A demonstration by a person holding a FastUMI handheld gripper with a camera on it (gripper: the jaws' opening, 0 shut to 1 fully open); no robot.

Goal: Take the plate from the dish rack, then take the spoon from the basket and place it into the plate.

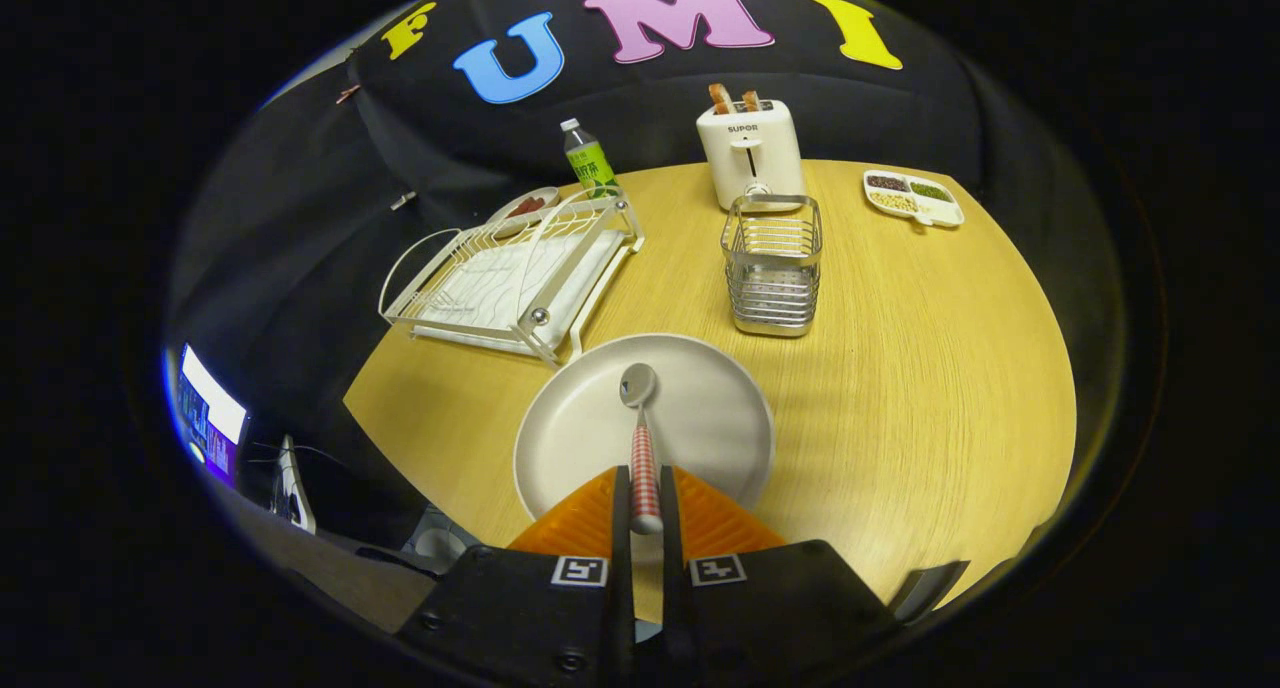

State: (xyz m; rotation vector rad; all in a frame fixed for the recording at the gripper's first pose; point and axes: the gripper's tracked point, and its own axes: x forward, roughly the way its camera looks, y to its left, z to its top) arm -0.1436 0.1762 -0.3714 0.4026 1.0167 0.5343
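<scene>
A round cream plate [700, 418] lies flat on the wooden table just ahead of my fingers. My gripper [645, 503] is shut on a spoon [641, 438] by its red-and-white checked handle. The spoon's metal bowl points forward and hangs over the middle of the plate. I cannot tell whether the bowl touches the plate. Beyond the plate to the left stands the white wire dish rack [515, 278], with no plate in its slots. The metal wire basket [772, 263] stands beyond the plate to the right and looks empty.
A white toaster [750, 153] with toast in it stands behind the basket. A green bottle [590, 163] and a small dish [525, 206] are behind the rack. A divided snack tray [913, 198] sits far right. The table edge [420, 458] curves close on the left.
</scene>
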